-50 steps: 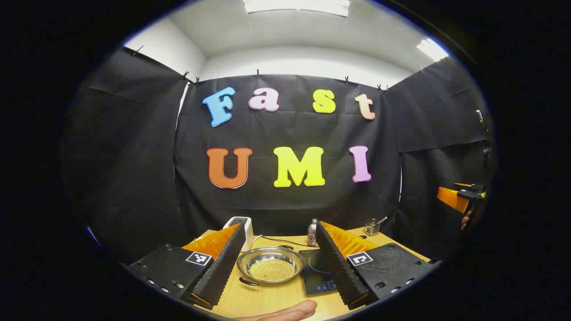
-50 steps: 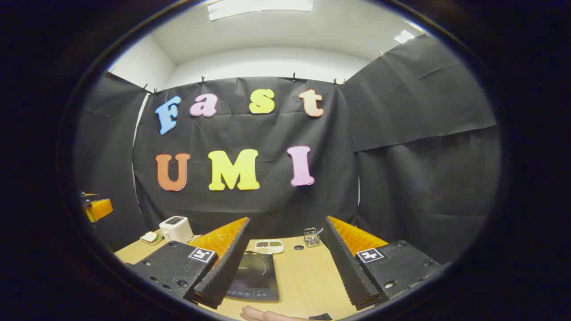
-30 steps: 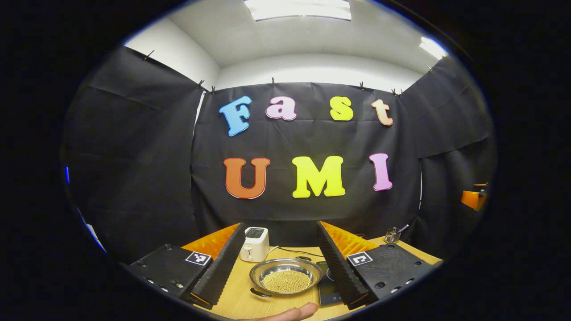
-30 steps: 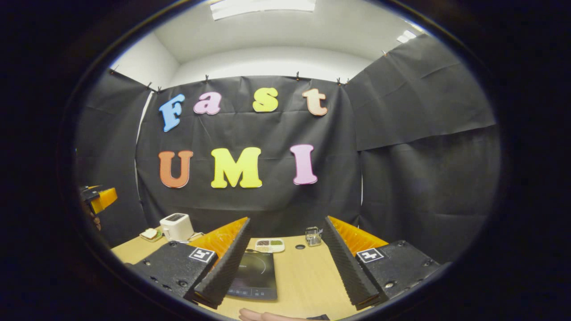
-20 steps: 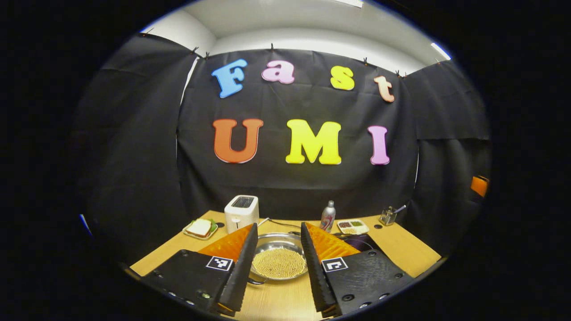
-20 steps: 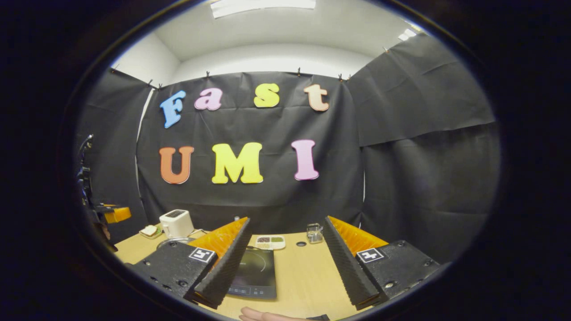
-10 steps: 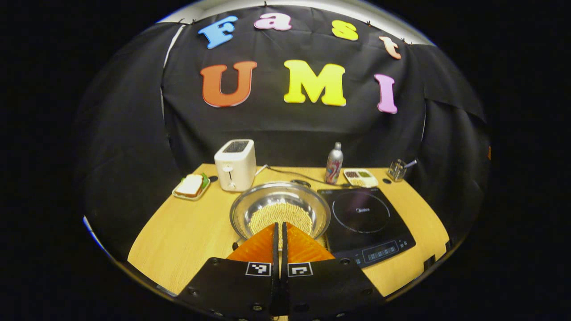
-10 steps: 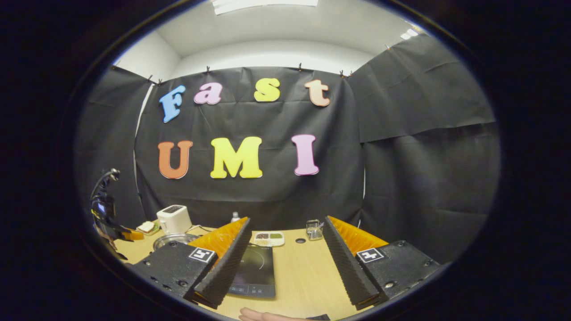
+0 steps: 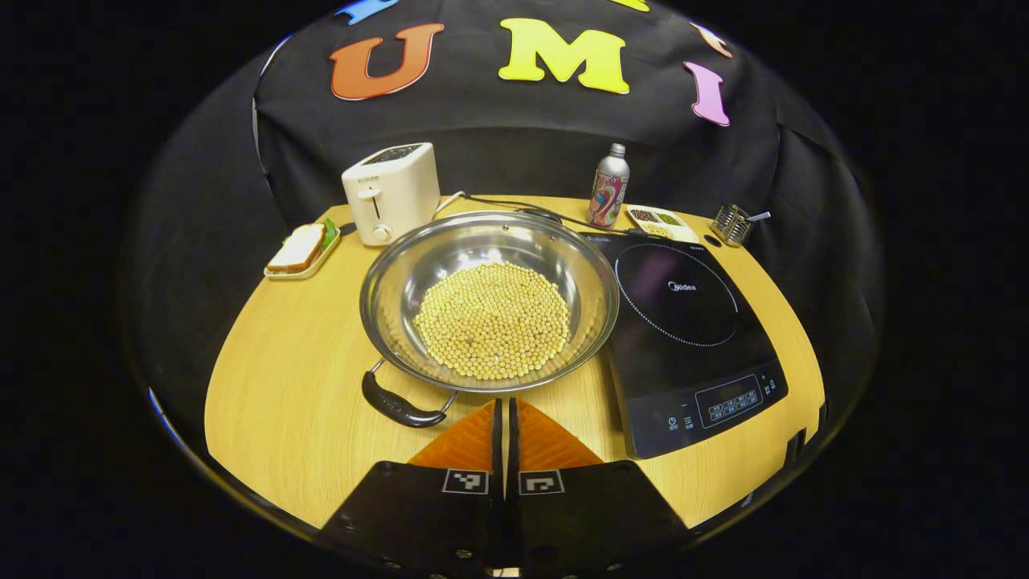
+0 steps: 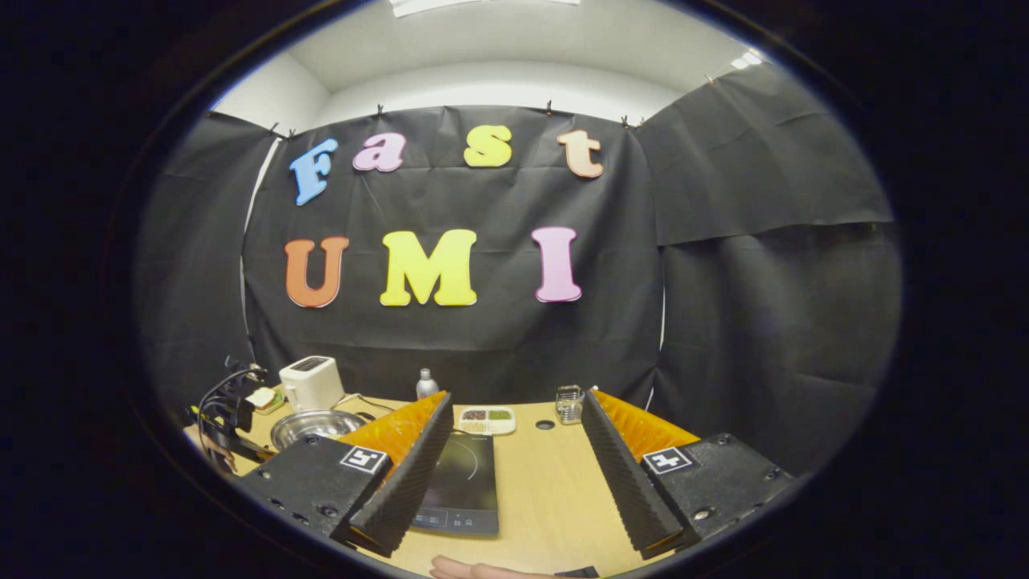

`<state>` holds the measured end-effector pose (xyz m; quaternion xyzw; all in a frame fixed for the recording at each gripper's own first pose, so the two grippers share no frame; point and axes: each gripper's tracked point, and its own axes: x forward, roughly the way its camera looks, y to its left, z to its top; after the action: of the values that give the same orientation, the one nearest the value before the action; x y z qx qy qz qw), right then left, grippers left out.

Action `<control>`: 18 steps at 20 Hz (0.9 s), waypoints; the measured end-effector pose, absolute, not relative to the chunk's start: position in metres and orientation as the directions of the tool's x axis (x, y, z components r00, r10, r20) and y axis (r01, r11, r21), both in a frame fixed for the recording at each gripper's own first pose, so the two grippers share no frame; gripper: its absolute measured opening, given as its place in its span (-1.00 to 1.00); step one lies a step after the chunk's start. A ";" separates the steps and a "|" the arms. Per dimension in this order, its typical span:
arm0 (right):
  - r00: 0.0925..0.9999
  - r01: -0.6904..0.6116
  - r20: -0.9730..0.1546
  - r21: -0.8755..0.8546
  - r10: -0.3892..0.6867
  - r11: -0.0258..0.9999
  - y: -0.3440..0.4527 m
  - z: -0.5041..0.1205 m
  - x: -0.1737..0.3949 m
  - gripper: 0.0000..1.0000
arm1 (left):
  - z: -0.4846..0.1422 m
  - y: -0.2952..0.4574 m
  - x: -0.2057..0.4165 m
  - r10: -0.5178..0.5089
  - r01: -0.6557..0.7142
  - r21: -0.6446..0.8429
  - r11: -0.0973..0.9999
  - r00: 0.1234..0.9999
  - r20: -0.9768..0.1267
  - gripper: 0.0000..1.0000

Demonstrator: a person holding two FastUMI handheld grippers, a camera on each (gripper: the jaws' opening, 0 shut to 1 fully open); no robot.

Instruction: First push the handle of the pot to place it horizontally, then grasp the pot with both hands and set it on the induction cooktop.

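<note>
Bare table (image 9: 297, 378) beside pot handle (image 9: 398, 408)

Bright overhead light, fisheye-warped edges

Left gripper (image 9: 507, 412): fingers pressed together, just short of the pot's rim.
Pot (image 9: 489, 299): held beans, beside the induction cooktop (image 9: 687, 330).
Handle (image 9: 399, 405): pointed near-left.

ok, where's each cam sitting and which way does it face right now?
Left gripper view: rides the left gripper, shut, tilted down at the pot of beans, its black handle near the fingertips.
Right gripper view: rides the right gripper, open, held level over the table, facing the booth wall; a hand shows below.
Shared: pot, induction cooktop, toaster.
</note>
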<state>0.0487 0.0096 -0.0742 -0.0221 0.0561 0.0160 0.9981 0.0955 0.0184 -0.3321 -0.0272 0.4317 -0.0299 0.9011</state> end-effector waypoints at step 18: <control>0.984 -0.062 -0.168 -0.037 0.055 0.997 0.033 -0.094 0.114 1.00 | -0.361 0.100 0.114 -0.017 -0.136 -0.115 0.984 0.570 -0.821 -1.00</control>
<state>0.1142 0.0327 -0.0942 -0.0212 0.0835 0.0294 0.9958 0.1137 0.1002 -0.3610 -0.0828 0.4624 0.0338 0.8821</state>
